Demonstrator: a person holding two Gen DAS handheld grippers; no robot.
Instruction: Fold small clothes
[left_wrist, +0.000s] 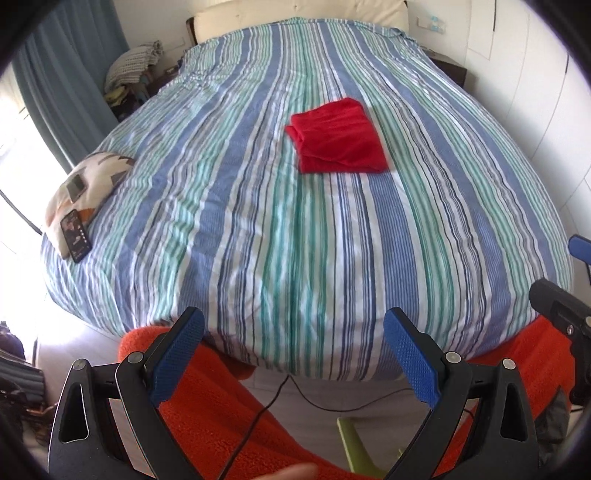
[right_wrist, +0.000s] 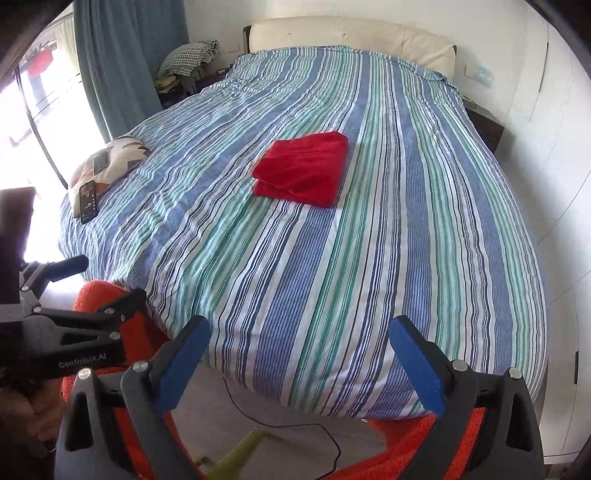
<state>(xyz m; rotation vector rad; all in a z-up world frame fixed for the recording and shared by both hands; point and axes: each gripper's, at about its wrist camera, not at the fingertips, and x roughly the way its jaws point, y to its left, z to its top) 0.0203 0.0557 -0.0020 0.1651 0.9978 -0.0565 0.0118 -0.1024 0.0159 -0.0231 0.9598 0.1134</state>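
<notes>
A red cloth (left_wrist: 338, 137) (right_wrist: 303, 169) lies folded into a neat rectangle on the striped bed cover (left_wrist: 258, 221) (right_wrist: 332, 258), right of the bed's middle. My left gripper (left_wrist: 293, 354) hangs open off the foot of the bed, far short of the cloth, with nothing between its blue pads. My right gripper (right_wrist: 301, 360) is open too, also back from the foot edge and holding nothing. The left gripper's black body (right_wrist: 66, 332) shows at the left of the right wrist view.
A patterned cushion (left_wrist: 88, 188) (right_wrist: 110, 162) with a phone (left_wrist: 75, 236) (right_wrist: 88, 201) on it sits at the bed's left edge. Orange fuzzy fabric (left_wrist: 229, 413) (right_wrist: 402, 443) and a black cable (left_wrist: 306, 395) lie below the foot. White wardrobes (right_wrist: 554, 184) stand right; curtain (right_wrist: 122, 55) left.
</notes>
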